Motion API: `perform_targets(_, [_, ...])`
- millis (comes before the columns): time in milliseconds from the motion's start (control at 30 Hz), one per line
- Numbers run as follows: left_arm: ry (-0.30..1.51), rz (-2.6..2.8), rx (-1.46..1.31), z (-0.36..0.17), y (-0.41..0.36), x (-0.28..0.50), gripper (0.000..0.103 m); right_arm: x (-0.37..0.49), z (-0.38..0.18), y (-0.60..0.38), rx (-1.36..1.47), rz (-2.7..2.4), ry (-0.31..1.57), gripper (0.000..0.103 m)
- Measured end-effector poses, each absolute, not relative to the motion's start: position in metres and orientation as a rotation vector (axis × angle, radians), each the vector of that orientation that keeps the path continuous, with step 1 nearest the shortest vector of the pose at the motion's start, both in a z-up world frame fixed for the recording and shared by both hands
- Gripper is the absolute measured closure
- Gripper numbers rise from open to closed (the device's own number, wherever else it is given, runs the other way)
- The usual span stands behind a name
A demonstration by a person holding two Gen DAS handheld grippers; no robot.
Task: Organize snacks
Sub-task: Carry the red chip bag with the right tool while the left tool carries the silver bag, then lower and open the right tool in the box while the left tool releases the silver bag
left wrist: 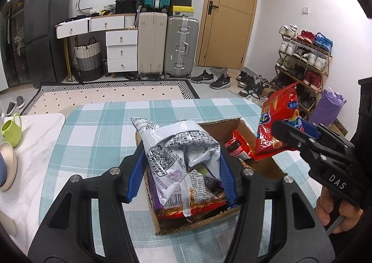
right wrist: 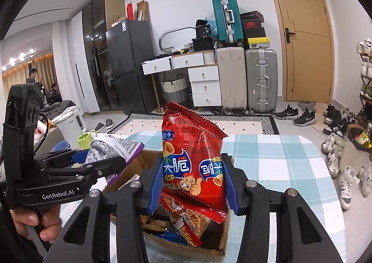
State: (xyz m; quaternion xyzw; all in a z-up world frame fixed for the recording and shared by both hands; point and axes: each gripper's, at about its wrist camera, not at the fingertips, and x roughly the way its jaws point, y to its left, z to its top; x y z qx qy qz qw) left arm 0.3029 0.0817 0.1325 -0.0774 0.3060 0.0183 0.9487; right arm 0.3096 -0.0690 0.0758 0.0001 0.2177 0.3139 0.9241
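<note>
An open cardboard box [left wrist: 262, 165] [right wrist: 220, 243] with several snack packs sits on the checked tablecloth. My left gripper [left wrist: 181, 170] is shut on a silver and purple snack bag [left wrist: 176, 156] and holds it over the box's near end; it shows at the left of the right wrist view [right wrist: 109, 146]. My right gripper [right wrist: 191, 184] is shut on a red chip bag [right wrist: 193, 158] and holds it upright above the box. In the left wrist view that bag [left wrist: 276, 121] hangs over the box's right side from the right gripper [left wrist: 293, 134].
The table [left wrist: 97, 128] has a teal checked cloth and a marble part on the left with a green mug [left wrist: 10, 129] and bowls [left wrist: 7, 167]. Beyond are a rug, suitcases, a drawer unit, a shoe rack [left wrist: 304, 63] and shoes on the floor.
</note>
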Motion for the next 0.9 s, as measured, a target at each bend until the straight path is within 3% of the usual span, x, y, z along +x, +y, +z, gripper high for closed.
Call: perform_targets(900, [0.692,0.047,-0.146,0.042,0.093,0.403,0.049,0.360,0.019,-0.030,-0.130,0.634,0.544,0.057])
